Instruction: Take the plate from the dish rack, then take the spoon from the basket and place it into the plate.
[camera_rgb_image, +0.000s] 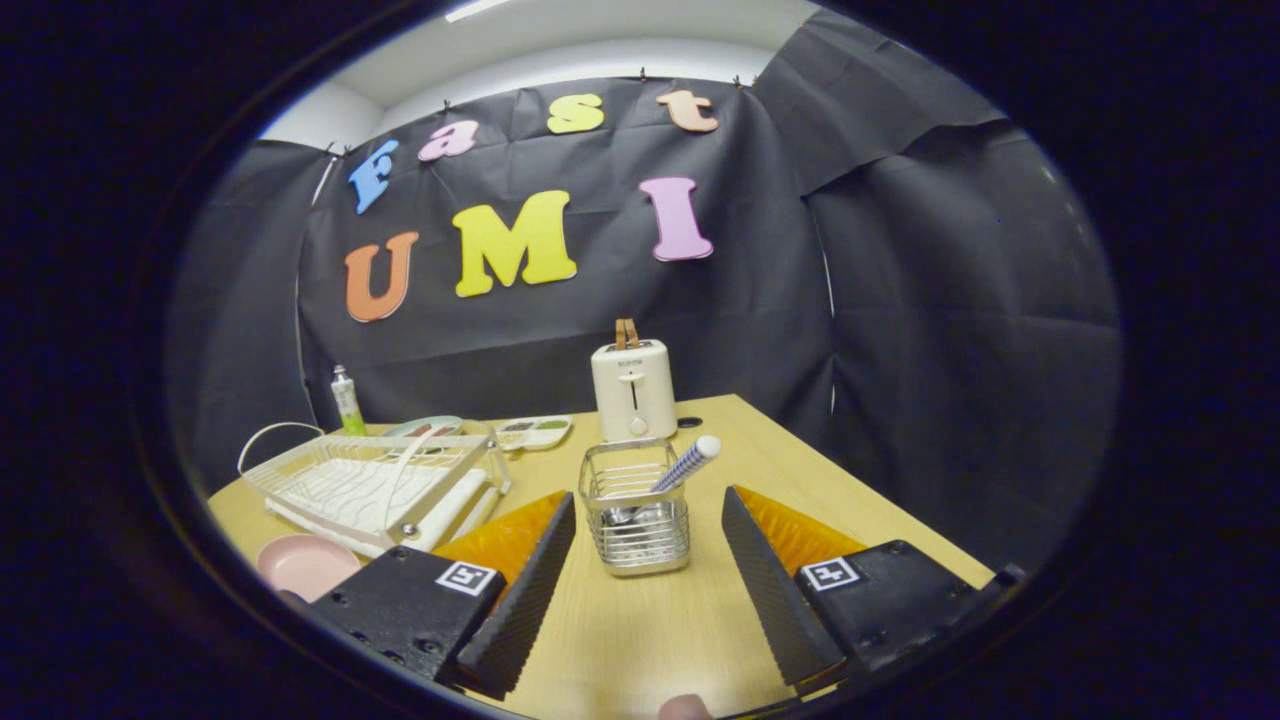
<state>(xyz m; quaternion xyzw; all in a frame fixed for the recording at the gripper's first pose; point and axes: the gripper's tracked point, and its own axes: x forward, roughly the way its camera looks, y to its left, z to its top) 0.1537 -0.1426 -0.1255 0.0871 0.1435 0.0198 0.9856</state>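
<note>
Plate lying on the table at lower left, out of the dish rack | spoon standing in the basket at centre, not yet taken | gripper fingers gaping wide, gripping nothing, basket sitting just ahead between them

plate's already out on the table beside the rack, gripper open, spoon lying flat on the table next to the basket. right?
Not quite. The spoon stands inside the basket, handle leaning out over its rim, just ahead of the open gripper, as the gripper view shows. The plate does sit on the table beside the dish rack.
</note>
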